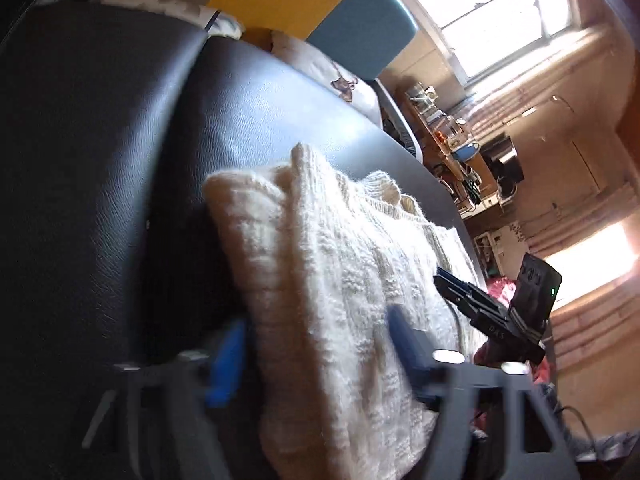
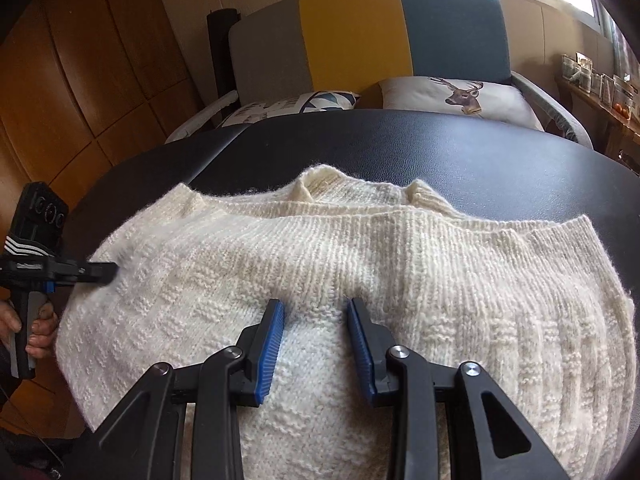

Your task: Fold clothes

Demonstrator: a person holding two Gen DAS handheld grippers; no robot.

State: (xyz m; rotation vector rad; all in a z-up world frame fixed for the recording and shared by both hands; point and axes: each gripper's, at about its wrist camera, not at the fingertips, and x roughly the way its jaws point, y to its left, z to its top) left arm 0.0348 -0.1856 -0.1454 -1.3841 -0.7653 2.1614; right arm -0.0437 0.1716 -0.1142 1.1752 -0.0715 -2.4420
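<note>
At the far left of the right wrist view, your left hand (image 2: 28, 324) wraps around the grip of the left gripper (image 2: 105, 272), fingers curled on the handle below the body. You hold that gripper roughly level across the picture, its tips pointing right and meeting the left edge of the cream knitted sweater (image 2: 320, 264). From this side its jaws look close together, and in the left wrist view, which is blurred, the blue pads (image 1: 228, 360) stand either side of the sweater's edge with knit between them; whether they press on it I cannot tell.

The sweater lies folded on the black padded table (image 2: 400, 152), spread wide across its near half, with the ribbed neckline towards the far side.

At the middle of the view, your right gripper (image 2: 316, 308) points down and forward over the sweater's near part. Its blue pads (image 2: 272, 344) stand apart, with a raised mound of knit between them; whether the pads pinch it I cannot tell.

Beyond the table stands a grey, yellow and blue sofa (image 2: 348, 32) with a deer-print cushion (image 2: 456, 96) towards the right.
</note>
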